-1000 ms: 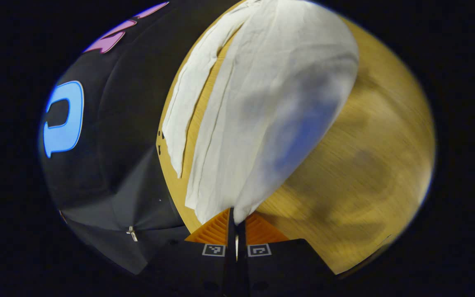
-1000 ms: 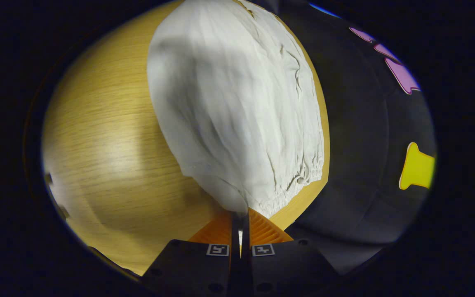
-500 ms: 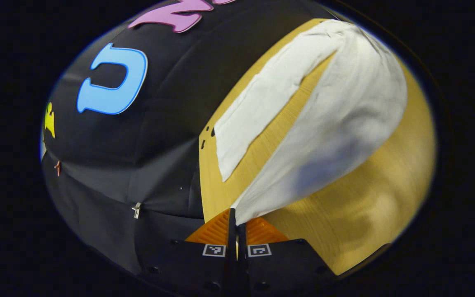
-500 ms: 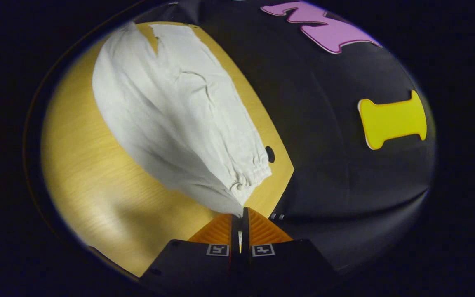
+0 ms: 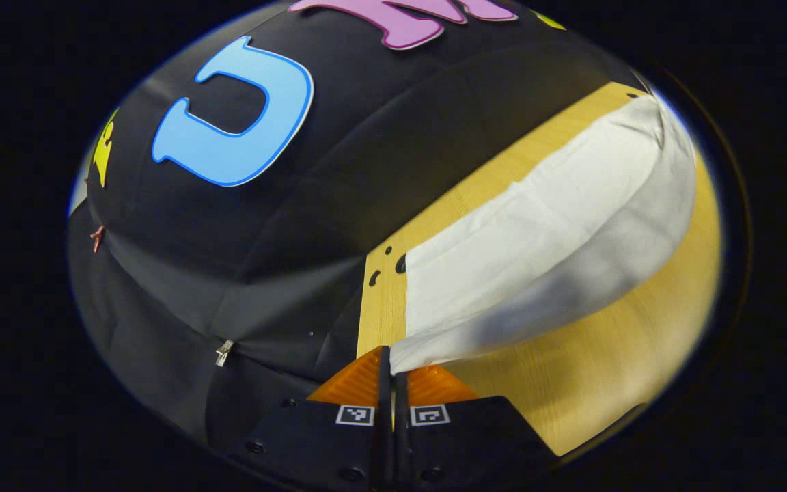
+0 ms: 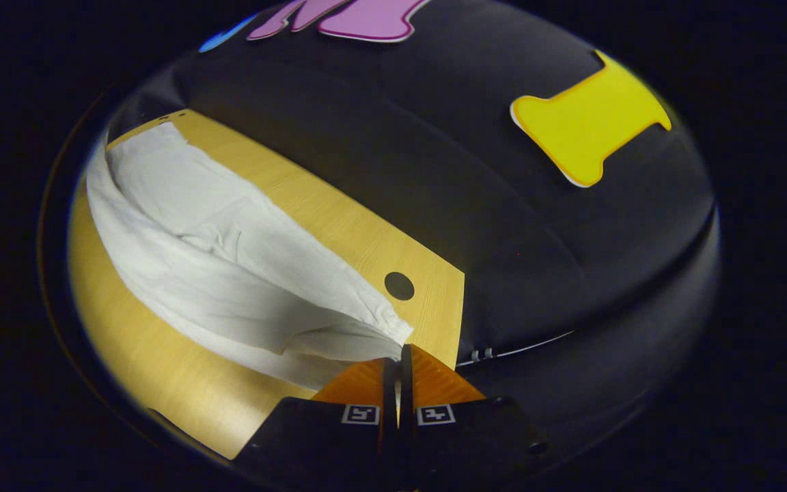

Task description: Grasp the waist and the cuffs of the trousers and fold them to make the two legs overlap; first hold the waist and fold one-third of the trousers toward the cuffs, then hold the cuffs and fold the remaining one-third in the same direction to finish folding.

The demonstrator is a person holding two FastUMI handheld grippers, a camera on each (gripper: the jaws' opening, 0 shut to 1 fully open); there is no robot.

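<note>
Both tools, left tool (image 5: 391,359) and right tool (image 6: 398,357), pinch the trousers (image 5: 537,232) closed over the counter (image 5: 605,355); uneven release could leave the legs misaligned.

A wooden table (image 5: 612,383) with small holes (image 6: 399,285) near its edge, black cloth wall (image 5: 284,225) behind.

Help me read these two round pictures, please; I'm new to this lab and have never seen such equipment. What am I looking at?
A person holds hand-held tongs in each hand; no robot arm is involved. A fisheye camera rides on each tool, looking along its two fingers. In the left gripper view, the left tongs are shut on one end of the white trousers. In the right gripper view, the right tongs pinch the other end, by the gathered elastic edge. The trousers lie along a wooden table, one leg brought over the other.
</note>
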